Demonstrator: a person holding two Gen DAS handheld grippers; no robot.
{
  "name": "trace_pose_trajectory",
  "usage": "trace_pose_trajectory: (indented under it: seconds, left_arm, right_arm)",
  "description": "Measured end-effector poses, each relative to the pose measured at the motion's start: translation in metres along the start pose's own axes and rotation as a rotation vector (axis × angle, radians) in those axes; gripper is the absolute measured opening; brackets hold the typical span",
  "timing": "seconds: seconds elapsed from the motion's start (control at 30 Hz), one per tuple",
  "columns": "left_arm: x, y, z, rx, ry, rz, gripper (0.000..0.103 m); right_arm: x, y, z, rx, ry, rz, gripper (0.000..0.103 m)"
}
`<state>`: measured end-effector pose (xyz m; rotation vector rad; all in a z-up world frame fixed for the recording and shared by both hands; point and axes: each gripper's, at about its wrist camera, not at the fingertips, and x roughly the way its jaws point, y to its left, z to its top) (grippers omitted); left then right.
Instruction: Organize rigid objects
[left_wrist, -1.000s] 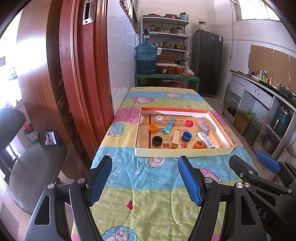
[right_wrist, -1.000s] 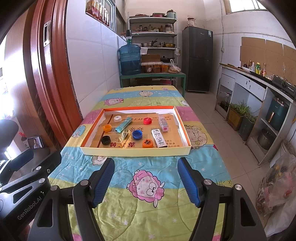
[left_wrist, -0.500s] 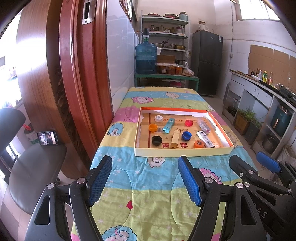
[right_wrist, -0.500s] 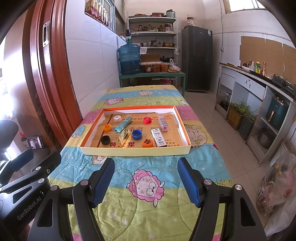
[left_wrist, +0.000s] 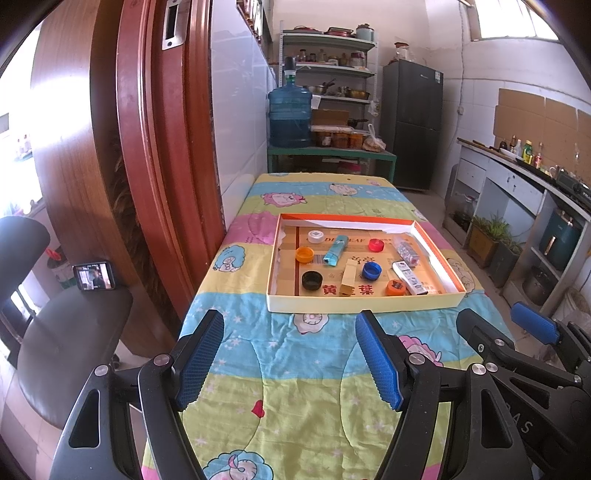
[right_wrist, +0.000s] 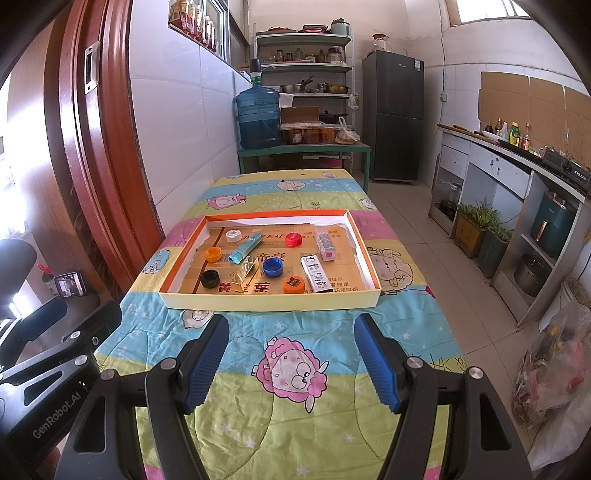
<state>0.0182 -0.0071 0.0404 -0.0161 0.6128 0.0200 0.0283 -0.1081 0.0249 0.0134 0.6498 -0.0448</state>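
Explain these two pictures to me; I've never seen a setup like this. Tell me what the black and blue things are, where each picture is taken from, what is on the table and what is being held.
No robot here: a person holds one pair of tongs in each hand, each carrying a wide-angle camera that looks along its two fingers. One picture comes from the left tongs, the other from the right tongs. The blue parts are the grip pads.

Both pairs stand open and hold nothing, above a table under a cartoon-print cloth.

Further along lies a shallow cardboard tray. Inside are loose bottle caps: white, red, blue, black and two orange ones, plus a teal tube and a few small boxes.
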Motion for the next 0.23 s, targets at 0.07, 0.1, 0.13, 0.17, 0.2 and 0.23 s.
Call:
trace_pose_trajectory:
  seconds: [0.07,0.1,0.13,0.17,0.2,0.23]
  left_arm:
    - [-0.0007,-0.0025,-0.0029,0.001,0.001,0.006,0.075]
    - [-0.0004,-0.0026,-0.0027,0.003,0.000,0.007,0.075]
    - [0.0008,-0.0040,-0.0038,0.003,0.000,0.007,0.075]
    - [0.0006,-0.0043,-0.0041,-0.001,-0.001,0.004,0.075]
    - [0.0003,-0.0050,-0.0048,-0.002,-0.001,0.001,0.075]
    - [0.0007,-0.0053,-0.0051,-0.003,0.000,0.001,0.075]
  right_arm:
    - [-0.0002,0.0000,-0.0002,-0.001,-0.002,-0.002,0.070]
    - [0.0003,-0.0001,-0.0004,-0.001,-0.002,-0.002,0.070]
    - [0.0003,-0.0002,-0.0003,0.000,-0.001,0.000,0.070]
    - [0.0004,-0.0002,-0.0005,0.000,0.000,0.000,0.070]
    - [0.0008,-0.0002,-0.0006,0.000,0.001,0.000,0.070]
    - [0.0012,-0.0003,-0.0008,0.000,0.002,0.000,0.070]
